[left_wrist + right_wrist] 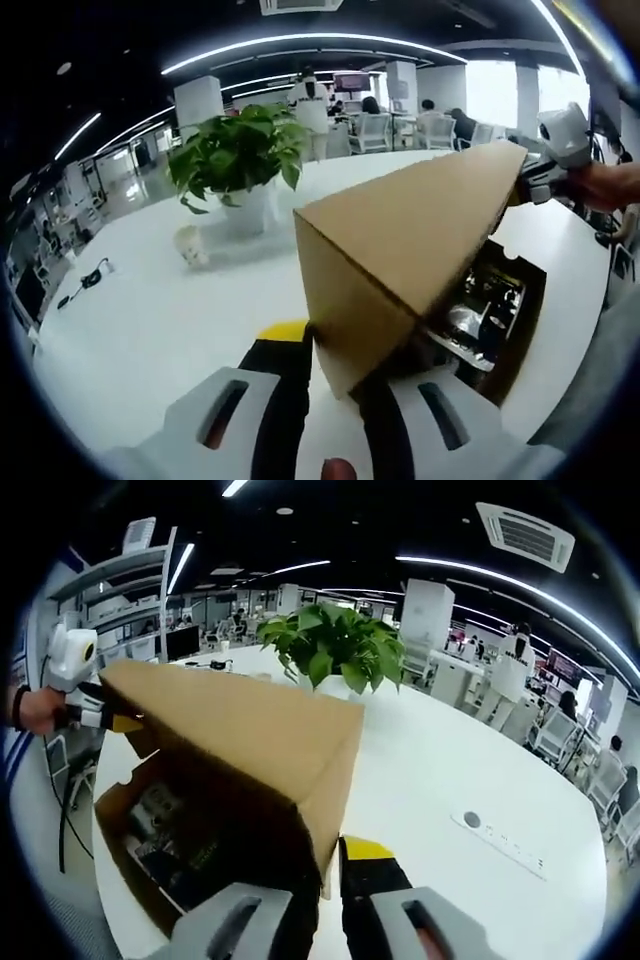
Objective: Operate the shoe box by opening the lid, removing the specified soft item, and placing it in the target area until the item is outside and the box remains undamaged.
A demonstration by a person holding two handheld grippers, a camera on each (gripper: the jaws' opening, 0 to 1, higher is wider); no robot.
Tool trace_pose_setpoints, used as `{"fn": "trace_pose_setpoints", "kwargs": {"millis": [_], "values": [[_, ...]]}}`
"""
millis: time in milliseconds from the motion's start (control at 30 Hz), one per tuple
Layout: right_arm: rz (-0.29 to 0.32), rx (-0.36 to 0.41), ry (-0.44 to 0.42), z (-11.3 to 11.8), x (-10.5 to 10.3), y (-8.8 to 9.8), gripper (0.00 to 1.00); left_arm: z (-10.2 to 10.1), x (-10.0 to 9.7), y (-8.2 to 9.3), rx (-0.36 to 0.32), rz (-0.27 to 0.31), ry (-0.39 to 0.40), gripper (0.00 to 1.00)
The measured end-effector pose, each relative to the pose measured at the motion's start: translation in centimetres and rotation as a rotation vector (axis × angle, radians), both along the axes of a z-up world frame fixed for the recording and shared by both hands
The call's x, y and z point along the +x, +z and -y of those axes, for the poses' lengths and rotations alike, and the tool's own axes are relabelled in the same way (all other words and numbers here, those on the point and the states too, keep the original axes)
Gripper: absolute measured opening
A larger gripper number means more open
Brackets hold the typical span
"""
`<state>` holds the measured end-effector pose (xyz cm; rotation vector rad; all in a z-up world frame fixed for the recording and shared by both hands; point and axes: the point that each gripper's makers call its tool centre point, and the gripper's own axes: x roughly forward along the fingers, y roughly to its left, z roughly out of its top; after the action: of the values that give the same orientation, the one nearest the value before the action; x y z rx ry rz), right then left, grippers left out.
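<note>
Cardboard lid [410,250] raised at centre over shoe box [520,330] on white table [150,320], left gripper [330,400] pinching its near corner, right gripper [325,900] pinching the opposite corner, dark contents [170,850] inside at 8 o'clock, potted plant [335,645] at 12 o'clock.

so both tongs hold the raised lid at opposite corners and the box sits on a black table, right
Not quite: the table is white, not black, as the left gripper view shows. The rest stands: the left tongs and right tongs each grip a corner of the raised lid over the box.
</note>
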<state>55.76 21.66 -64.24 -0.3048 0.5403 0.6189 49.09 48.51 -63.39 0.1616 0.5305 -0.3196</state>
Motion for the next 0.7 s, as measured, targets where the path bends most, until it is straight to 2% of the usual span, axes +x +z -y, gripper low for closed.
{"fn": "trace_pose_setpoints", "kwargs": {"millis": [267, 700], "values": [[-0.014, 0.000, -0.003, 0.0, 0.5, -0.6, 0.01, -0.9, 0.4, -2.2, -0.029, -0.045, 0.032, 0.14], [-0.033, -0.010, 0.006, -0.2, 1.2, -1.5, 0.02, -1.3, 0.4, -3.7, -0.052, -0.087, 0.061, 0.11]]}}
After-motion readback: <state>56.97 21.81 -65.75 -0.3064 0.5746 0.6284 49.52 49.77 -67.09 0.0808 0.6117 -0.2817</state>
